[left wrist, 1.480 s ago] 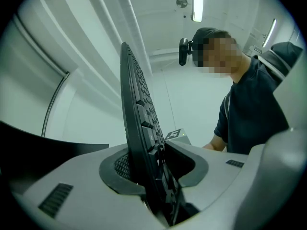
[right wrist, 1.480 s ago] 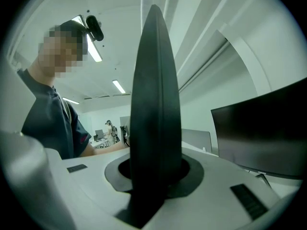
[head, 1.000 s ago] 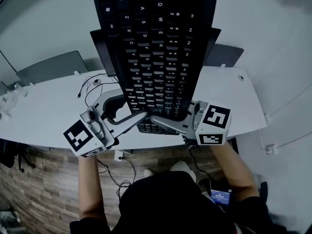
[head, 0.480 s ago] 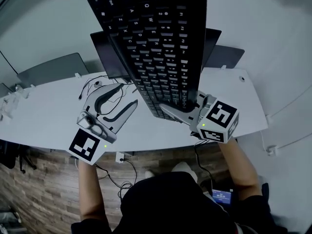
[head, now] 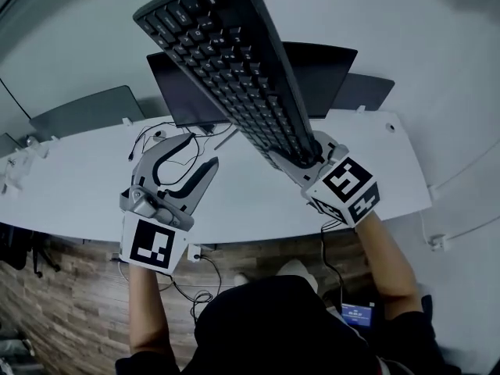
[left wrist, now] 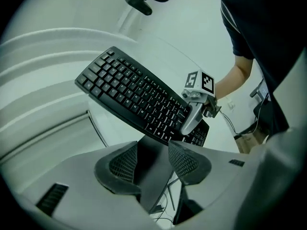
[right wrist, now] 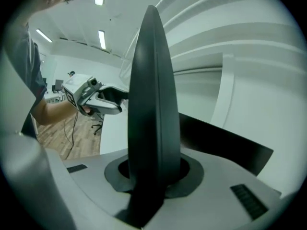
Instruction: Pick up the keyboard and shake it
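Observation:
A black keyboard [head: 226, 69] hangs in the air above the white table [head: 78, 186], rolled partly onto its long edge with the keys facing left. My right gripper [head: 301, 158] is shut on its near end; in the right gripper view the keyboard [right wrist: 151, 104] stands edge-on between the jaws of the right gripper [right wrist: 153, 169]. My left gripper [head: 201, 151] is open and empty, to the left of the keyboard and apart from it. Past the left gripper [left wrist: 152, 159] in its own view, the keyboard [left wrist: 139, 99] shows with the right gripper [left wrist: 194, 114] clamped on it.
A dark monitor [head: 328, 76] stands at the back of the table behind the keyboard. Thin cables [head: 148, 139] lie on the table near the left gripper. Grey chair backs [head: 78, 112] stand behind the table, and wood floor lies below its near edge.
The keyboard has rolled from keys-up towards its edge. My left gripper has drawn away from its near end to the left and turned. My right gripper has shifted right, still holding it.

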